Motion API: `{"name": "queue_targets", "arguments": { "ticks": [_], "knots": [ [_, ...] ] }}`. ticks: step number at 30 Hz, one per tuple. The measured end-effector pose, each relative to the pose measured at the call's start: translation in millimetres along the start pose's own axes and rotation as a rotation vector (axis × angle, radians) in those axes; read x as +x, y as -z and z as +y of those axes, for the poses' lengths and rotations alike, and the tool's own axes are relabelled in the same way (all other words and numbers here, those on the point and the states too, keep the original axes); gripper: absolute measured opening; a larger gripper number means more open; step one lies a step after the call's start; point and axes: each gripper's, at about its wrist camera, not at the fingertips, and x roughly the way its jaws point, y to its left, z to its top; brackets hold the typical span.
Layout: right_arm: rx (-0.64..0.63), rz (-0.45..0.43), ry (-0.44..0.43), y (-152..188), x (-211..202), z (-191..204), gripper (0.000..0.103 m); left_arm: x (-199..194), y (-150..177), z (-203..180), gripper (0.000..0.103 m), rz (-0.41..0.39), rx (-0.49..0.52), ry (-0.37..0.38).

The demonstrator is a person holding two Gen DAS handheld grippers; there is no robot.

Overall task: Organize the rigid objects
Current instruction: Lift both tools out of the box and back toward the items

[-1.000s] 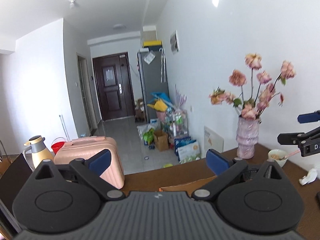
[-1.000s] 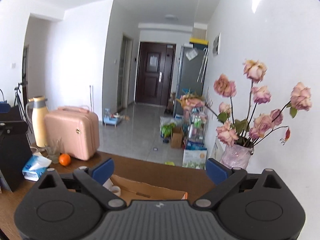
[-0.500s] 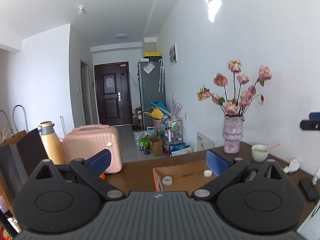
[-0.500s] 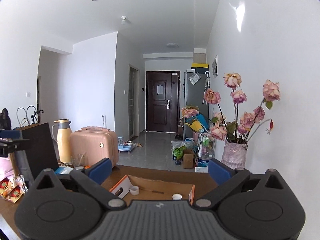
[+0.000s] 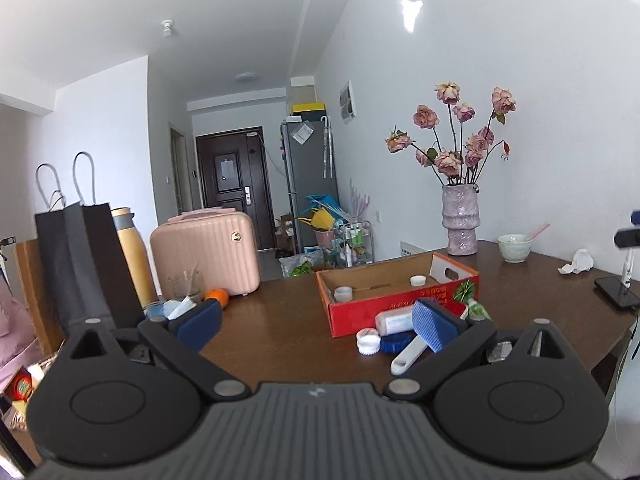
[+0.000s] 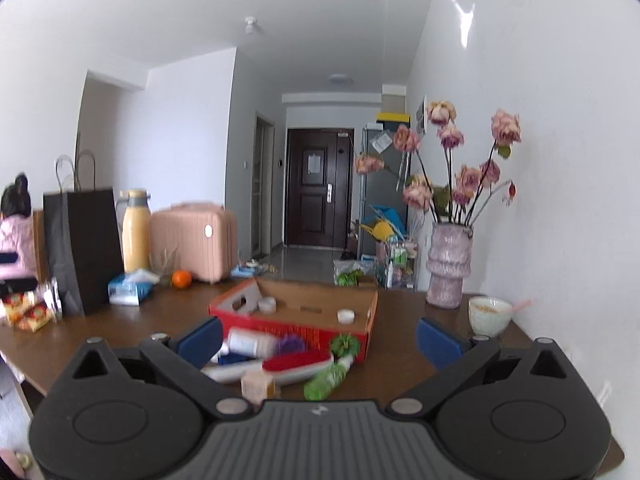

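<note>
A red cardboard box [image 5: 400, 298] [image 6: 296, 322] lies open on the brown table, with two white caps inside. In front of it lies a pile of small things: a white bottle [image 5: 394, 322], a white cap [image 5: 369, 342], a blue lid [image 5: 394, 343], a white handle [image 5: 408, 358]. The right wrist view shows the pile with a red brush [image 6: 298, 362], a green bottle [image 6: 326, 380], a tan block [image 6: 258, 386]. My left gripper [image 5: 314, 322] and my right gripper [image 6: 318, 340] are both open and empty, held above the table short of the pile.
A pink vase of flowers [image 5: 460, 224], a bowl with a spoon [image 5: 514, 246], a crumpled tissue [image 5: 576, 266] and a phone [image 5: 616, 296] stand at the right. A pink case [image 5: 206, 252], a black bag [image 5: 80, 264], a yellow flask [image 6: 136, 232], an orange [image 6: 181, 279] stand at the left.
Both views have drawn back and tilted down. The table, the box and the pile in front of it have come into view. Both grippers have stayed open.
</note>
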Motion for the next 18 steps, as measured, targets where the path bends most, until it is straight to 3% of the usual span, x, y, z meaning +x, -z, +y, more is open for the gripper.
{"name": "queue_targets", "arguments": {
  "ticks": [3, 7, 15, 18],
  "knots": [
    [-0.027, 0.063, 0.017, 41, 3, 15, 0.103, -4, 27, 3, 0.103, 0.015, -0.028, 0.008],
    [-0.09, 0.132, 0.006, 80, 8, 34, 0.103, 10, 50, -5, 0.103, 0.084, 0.017, 0.036],
    [-0.121, 0.184, 0.029, 103, 36, 56, 0.103, 28, 80, -16, 0.103, 0.1, 0.03, 0.094],
    [-0.086, 0.226, 0.073, 104, 59, 56, 0.103, 41, 85, -23, 0.103, 0.134, 0.081, 0.069]
  ]
}}
